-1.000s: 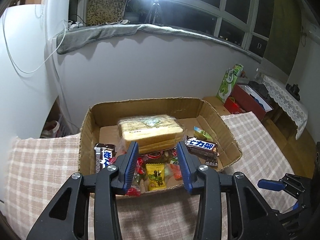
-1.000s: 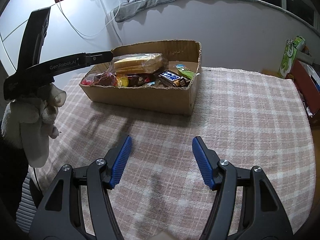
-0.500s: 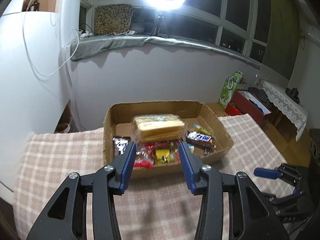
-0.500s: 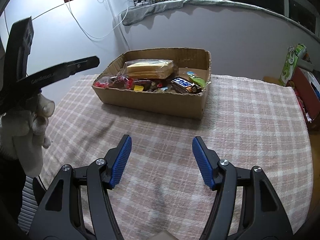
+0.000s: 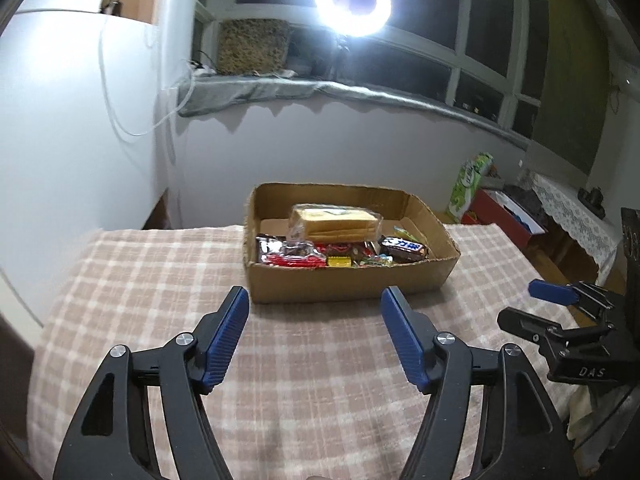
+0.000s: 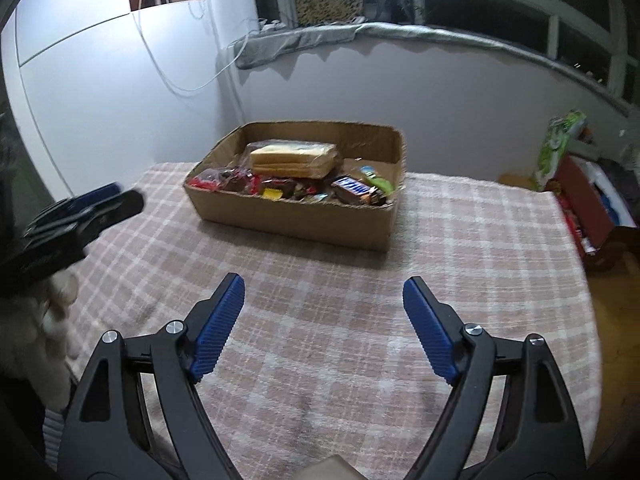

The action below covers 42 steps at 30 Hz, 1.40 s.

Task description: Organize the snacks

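Note:
A shallow cardboard box [image 5: 352, 280] [image 6: 296, 216] stands on the checked tablecloth, filled with snacks: a wrapped loaf of sliced bread [image 5: 336, 224] [image 6: 294, 158], chocolate bars [image 5: 402, 248] [image 6: 354, 190], red packets [image 5: 294, 258] and small sweets. My left gripper [image 5: 316, 330] hovers over the cloth well short of the box, jaws opening, nothing between them. My right gripper [image 6: 324, 322] is also back from the box over bare cloth, jaws opening and empty. Each gripper shows at the edge of the other's view, the right gripper [image 5: 560, 312] and the left gripper [image 6: 80, 216].
The table [image 6: 480, 280] ends at the right, where a red box [image 6: 592, 200] and a green carton [image 6: 558, 148] stand on the floor. A white wall and cabinet [image 5: 80, 140] close the left side. A ring light [image 5: 352, 0] shines at the window. A gloved hand [image 6: 36, 332] holds the left gripper.
Both grippers have drawn back from the box, the left one farther, so the box looks smaller. Both pairs of jaws have spread wider.

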### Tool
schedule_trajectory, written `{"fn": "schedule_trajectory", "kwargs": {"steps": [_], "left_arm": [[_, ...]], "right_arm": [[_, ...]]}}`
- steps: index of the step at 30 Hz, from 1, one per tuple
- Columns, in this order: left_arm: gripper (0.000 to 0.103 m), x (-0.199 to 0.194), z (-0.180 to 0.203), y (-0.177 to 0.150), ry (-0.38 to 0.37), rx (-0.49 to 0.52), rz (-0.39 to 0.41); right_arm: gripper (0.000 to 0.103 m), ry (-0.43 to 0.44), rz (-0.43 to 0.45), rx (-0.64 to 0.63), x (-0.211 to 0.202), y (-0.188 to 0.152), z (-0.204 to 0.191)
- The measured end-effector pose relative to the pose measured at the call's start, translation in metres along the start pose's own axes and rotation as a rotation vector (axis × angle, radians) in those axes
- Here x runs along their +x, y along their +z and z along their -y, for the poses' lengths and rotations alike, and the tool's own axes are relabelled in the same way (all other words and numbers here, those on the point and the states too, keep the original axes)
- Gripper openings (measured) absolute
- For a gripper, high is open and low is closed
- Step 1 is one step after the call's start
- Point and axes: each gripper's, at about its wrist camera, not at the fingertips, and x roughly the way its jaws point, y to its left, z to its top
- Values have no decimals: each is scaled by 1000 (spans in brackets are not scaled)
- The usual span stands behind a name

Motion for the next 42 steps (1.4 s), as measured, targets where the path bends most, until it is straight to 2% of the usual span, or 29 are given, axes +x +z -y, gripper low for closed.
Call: {"fn": "schedule_trajectory", "kwargs": {"steps": [2, 9, 11, 14, 42], "left_arm": [[69, -7, -1, -3, 15, -20, 18], [80, -37, -1, -8, 93, -46, 102], [80, -43, -1, -9, 111, -56, 113], [80, -47, 0, -11, 139, -50, 115], [80, -52, 12, -12, 137, -33, 125]], "right_arm": [[92, -40, 18, -1, -5, 0, -2], [95, -143, 97, 12, -28, 3, -3], [102, -156, 116, 23, -33, 3, -3], [103, -185, 148, 45, -41, 3, -2], [103, -175, 191, 28, -54, 10, -13]]}}
